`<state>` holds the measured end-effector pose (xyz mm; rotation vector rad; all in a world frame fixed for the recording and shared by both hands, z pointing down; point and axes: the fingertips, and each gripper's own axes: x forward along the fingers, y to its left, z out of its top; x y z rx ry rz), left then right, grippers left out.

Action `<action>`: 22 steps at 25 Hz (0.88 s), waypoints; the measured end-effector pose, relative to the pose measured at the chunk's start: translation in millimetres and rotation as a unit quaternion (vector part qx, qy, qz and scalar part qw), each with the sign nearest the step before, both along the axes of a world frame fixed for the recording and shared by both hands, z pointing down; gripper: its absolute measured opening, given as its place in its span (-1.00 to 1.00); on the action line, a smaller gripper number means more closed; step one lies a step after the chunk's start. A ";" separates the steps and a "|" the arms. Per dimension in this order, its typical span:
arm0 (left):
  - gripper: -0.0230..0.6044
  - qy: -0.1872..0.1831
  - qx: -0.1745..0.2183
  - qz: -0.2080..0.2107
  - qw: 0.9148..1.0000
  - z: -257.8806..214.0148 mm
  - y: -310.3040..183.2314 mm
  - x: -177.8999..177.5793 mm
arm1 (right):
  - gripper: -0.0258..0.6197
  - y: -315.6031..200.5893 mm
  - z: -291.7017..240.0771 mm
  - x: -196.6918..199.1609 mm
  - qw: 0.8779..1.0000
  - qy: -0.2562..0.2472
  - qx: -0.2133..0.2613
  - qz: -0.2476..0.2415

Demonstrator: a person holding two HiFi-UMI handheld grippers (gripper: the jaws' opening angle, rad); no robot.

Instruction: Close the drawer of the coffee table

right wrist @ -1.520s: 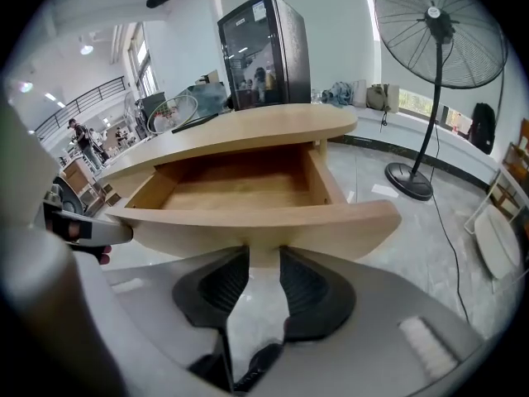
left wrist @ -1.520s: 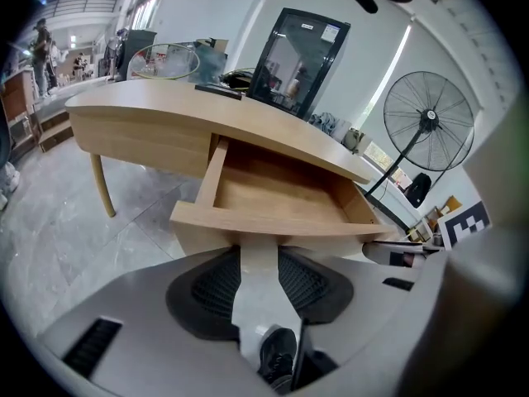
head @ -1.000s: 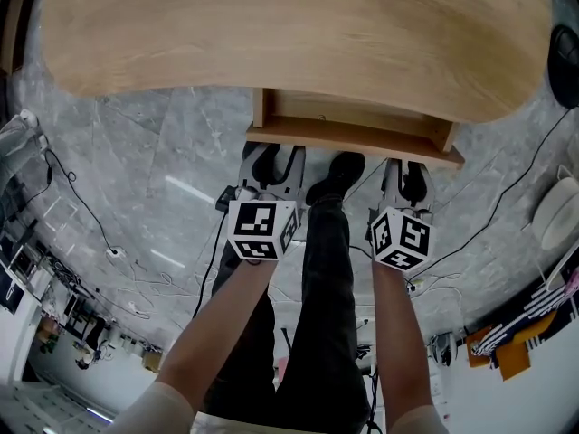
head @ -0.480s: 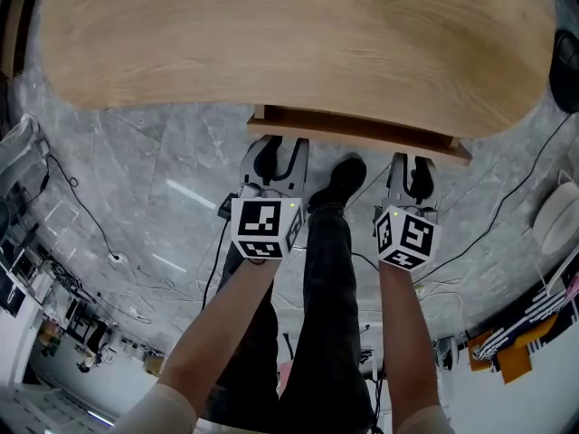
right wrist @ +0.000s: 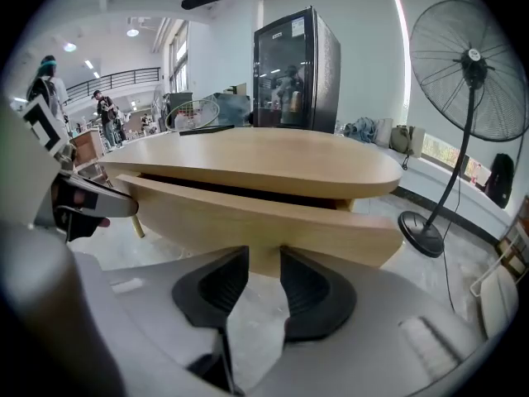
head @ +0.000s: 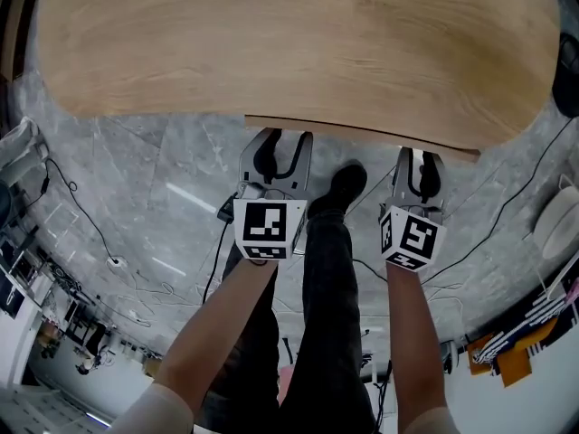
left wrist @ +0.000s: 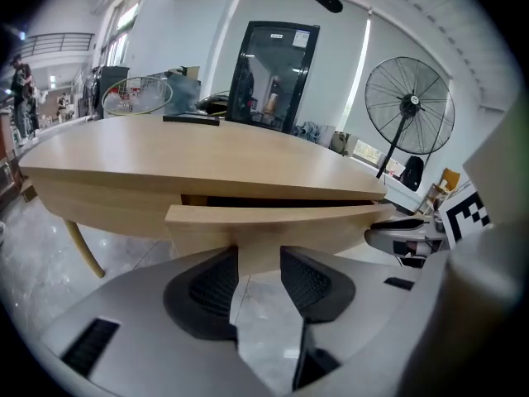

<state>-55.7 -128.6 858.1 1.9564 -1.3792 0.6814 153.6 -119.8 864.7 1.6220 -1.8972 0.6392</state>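
Since a second ago the left hand-held gripper (head: 279,143) and right hand-held gripper (head: 419,157) have advanced, spaced along the drawer (head: 362,137) front, seemingly to push it squarely. The left jaws are opening and the right jaws stand apart, gripping nothing. The drawer shows only a sliver under the counter's (head: 298,43) near edge.

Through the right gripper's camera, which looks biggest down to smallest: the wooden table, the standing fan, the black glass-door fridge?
1. wooden table, spanning the picture.
2. standing fan.
3. black fridge, close behind the fan; it stands farther back, so real sizes stay unsure.
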 end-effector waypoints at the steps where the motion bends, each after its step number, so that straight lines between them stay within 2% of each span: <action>1: -0.40 -0.002 0.005 0.001 1.000 -0.5 -3.4 1.3 | -0.52 -3.1 -0.1 0.1 1.000 0.001 0.003 -0.002; 8: -0.26 -0.008 0.028 0.019 0.999 -1.2 -21.6 4.9 | -0.40 -21.2 0.1 -5.4 0.999 0.014 0.023 -0.020; 15: -0.20 -0.024 0.059 0.042 0.997 -1.0 -35.0 10.4 | -0.35 -34.8 1.3 -8.2 0.996 0.051 0.051 -0.044; 17: -0.12 -0.023 0.065 0.042 0.997 -0.6 -39.8 10.2 | -0.34 -40.1 1.8 -11.5 0.996 0.055 0.058 -0.047; 22: -0.11 -0.024 0.074 0.037 0.996 -0.8 -51.0 11.8 | -0.28 -51.9 2.5 -13.7 0.995 0.059 0.073 -0.044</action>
